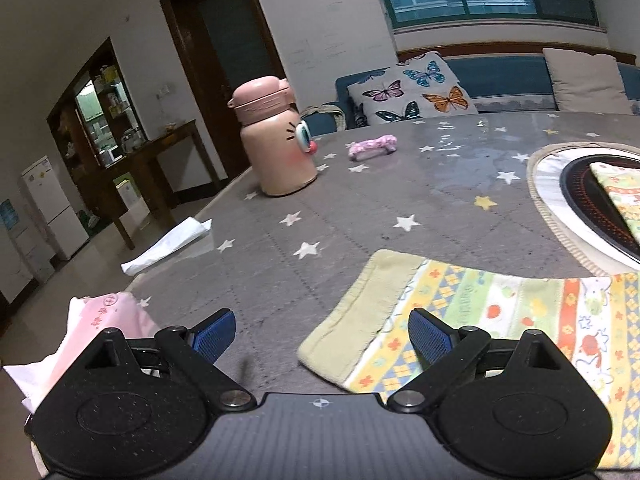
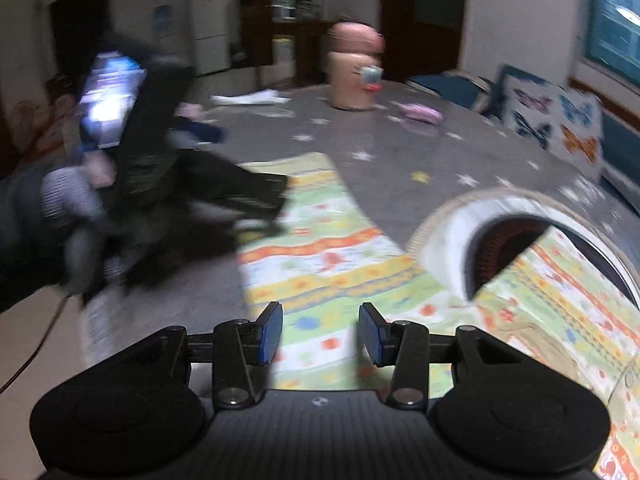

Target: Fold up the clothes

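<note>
A towel-like cloth [image 1: 500, 312] with yellow, green and orange bands lies flat on the grey star-patterned tablecloth [image 1: 360, 208]. My left gripper [image 1: 322, 336] is open wide just above the cloth's near-left corner, its right pad over the pale green hem. In the right wrist view the same cloth [image 2: 320, 248] runs away from me, and its right part rides up over the round cooker [image 2: 516, 236]. My right gripper [image 2: 320, 334] hovers over the cloth's near edge, pads apart with nothing pinched. The left gripper [image 2: 278, 206] appears blurred at the cloth's left edge, held by a gloved hand.
A pink cartoon bottle [image 1: 276, 144] stands at the far left of the table, a small pink item [image 1: 372, 146] beyond it. White paper [image 1: 168, 246] lies at the table's left edge and a pink cloth [image 1: 100, 332] hangs near my left gripper. A butterfly cushion [image 1: 412, 92] sits behind.
</note>
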`<state>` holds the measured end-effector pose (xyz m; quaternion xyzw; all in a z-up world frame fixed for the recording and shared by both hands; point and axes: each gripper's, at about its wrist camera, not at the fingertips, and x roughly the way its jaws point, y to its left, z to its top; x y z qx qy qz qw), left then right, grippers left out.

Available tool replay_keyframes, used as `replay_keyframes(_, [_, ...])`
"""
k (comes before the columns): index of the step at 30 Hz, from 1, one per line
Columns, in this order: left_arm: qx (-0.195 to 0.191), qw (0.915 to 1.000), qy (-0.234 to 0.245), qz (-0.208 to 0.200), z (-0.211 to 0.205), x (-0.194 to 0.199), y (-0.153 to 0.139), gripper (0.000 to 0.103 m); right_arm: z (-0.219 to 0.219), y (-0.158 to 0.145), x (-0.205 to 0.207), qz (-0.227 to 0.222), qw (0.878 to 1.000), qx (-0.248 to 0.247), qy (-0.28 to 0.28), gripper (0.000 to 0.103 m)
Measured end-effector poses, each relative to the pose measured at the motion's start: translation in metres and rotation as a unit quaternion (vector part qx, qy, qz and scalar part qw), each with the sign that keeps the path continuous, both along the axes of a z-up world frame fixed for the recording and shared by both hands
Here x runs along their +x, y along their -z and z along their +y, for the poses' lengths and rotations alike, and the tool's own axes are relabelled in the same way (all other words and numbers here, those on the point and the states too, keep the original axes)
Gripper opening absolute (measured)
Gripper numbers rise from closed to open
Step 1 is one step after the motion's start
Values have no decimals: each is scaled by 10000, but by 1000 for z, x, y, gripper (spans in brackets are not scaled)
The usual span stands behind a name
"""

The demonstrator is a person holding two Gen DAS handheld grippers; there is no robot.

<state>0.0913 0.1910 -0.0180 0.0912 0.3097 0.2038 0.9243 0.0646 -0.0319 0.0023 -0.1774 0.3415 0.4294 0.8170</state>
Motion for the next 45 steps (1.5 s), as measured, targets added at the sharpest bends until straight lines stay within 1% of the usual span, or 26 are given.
replay_keyframes(3, [-35, 10000, -31, -11, 4, -2, 1, 96, 4, 8, 11, 116, 9998, -27, 140, 45])
replay_keyframes(5, [-73, 10000, -63, -21, 6, -1, 1, 97, 7, 8, 6, 130, 9999, -7, -77, 45])
replay_keyframes(8, [-124, 9999, -106, -31, 8, -1, 1, 99, 15, 11, -12, 166, 9982, -5, -578, 45])
replay_keyframes(12, [-173, 9998, -131, -36, 9, -2, 1, 100, 13, 7, -34, 77, 9961, -75, -878, 44])
replay_keyframes(16, [-186, 9997, -152, -33, 9, -2, 0, 100, -8, -4, -37, 21, 9983, -56, -585, 44])
replay_keyframes(19, [-187, 9997, -167, -27, 8, -2, 0, 100, -30, -7, -33, 122, 9994, -140, -308, 44])
replay_keyframes(22, [-208, 9997, -137, 6, 2, -5, -3, 100, -39, 1, -39, 238, 9987, -303, -338, 45])
replay_keyframes(23, [-216, 9997, -99, 14, -1, -6, -4, 101, -40, 3, -43, 169, 9986, -321, -380, 47])
replay_keyframes(25, [-187, 9998, 19, -25, -9, -10, -9, 102, -41, 6, -51, 59, 9983, -345, -462, 48])
replay_keyframes(28, [-223, 9992, 314, -119, -29, -19, -18, 103, -44, 0, -60, 104, 9983, -204, -542, 48])
replay_keyframes(31, [-291, 9971, 684, -156, -52, -26, -25, 103, -53, -7, -63, 31, 9989, -135, -449, 48])
replay_keyframes(37, [-405, 9889, 1422, -127, -103, -35, -25, 103, -86, -15, -58, -71, 9998, -165, 82, 48])
replay_keyframes(41, [-435, 9826, 1806, -94, -132, -40, -22, 103, -117, -23, -55, -156, 9986, -84, 506, 48])
replay_keyframes(45, [-274, 9791, 2016, -23, -153, -41, -13, 103, -152, -26, -46, -127, 9939, 94, 1096, 48])
